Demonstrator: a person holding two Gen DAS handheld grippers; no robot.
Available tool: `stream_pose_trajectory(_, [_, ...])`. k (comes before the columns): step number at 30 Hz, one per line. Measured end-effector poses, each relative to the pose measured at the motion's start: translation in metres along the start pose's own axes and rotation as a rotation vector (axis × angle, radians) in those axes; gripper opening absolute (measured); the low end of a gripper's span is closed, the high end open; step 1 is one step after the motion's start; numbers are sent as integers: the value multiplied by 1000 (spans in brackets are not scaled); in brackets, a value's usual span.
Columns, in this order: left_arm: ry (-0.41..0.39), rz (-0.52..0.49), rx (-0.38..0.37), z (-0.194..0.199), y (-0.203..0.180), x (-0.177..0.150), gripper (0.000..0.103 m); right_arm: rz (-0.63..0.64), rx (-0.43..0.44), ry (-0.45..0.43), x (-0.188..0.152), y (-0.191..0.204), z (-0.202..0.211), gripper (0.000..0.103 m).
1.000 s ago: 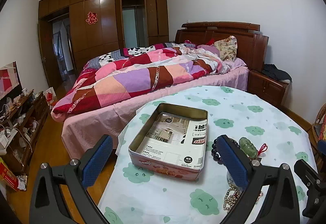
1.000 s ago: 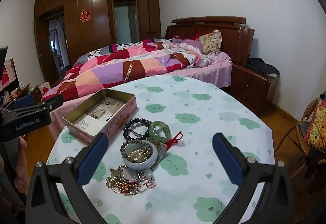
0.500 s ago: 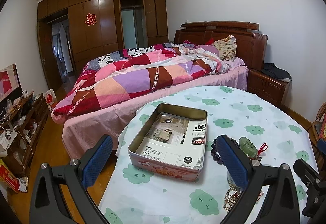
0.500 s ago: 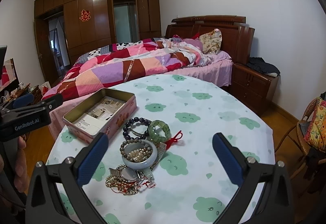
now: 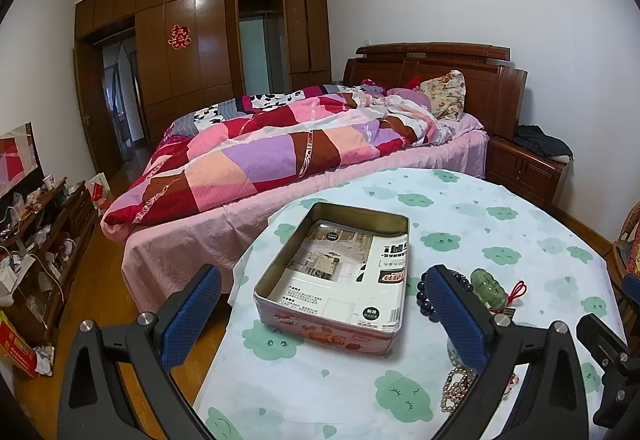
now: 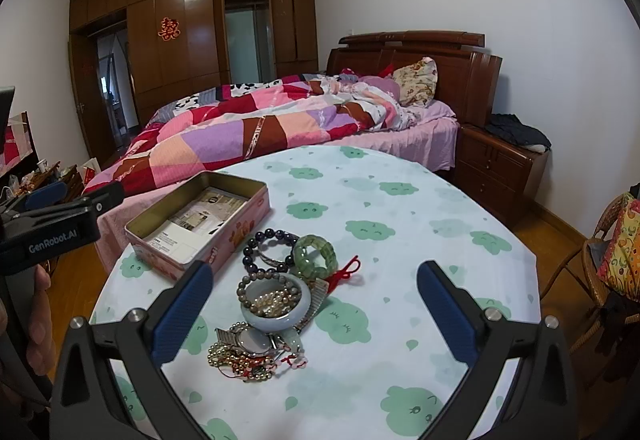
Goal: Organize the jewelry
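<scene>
Both jaws wide; jewelry pile [image 6: 272,304] beside tin [image 6: 200,224].

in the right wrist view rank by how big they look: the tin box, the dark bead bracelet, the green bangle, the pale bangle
1. tin box
2. pale bangle, nearer the camera, so unsure against the next
3. dark bead bracelet
4. green bangle

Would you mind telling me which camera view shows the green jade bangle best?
The right wrist view: the green jade bangle lies in full sight there, its whole ring visible beside the dark beaded bracelet. In the left wrist view the bangle appears edge-on and partly hidden behind the blue pad of the left tongs.
</scene>
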State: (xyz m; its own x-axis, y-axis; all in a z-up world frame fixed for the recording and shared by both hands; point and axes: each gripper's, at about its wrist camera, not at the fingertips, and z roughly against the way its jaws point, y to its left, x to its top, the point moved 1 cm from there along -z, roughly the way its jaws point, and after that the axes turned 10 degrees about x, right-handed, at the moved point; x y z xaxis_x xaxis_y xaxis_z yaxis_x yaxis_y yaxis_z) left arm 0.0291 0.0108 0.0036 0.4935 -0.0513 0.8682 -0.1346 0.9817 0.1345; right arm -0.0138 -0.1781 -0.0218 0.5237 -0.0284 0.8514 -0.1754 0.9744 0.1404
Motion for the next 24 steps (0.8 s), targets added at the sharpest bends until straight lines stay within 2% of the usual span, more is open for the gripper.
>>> stream_pose_trajectory(7, [6,-3,1,-2,1,-2,102,-3,-1,11,-4,-1,-4,103])
stream_pose_trajectory(15, [39,-25,-11,-22,-5,-10,102,-14,-18,41,-8,-12,-16,103])
stream_pose_trajectory(20, [57,-86,-50,-39,-32,-12,101,-31,-54,68,-12,-32,-26,102])
stream_pose_trajectory(24, [54,-151,-103,-50,-64,-12,101,-66,-67,112,-17,-52,-37,91])
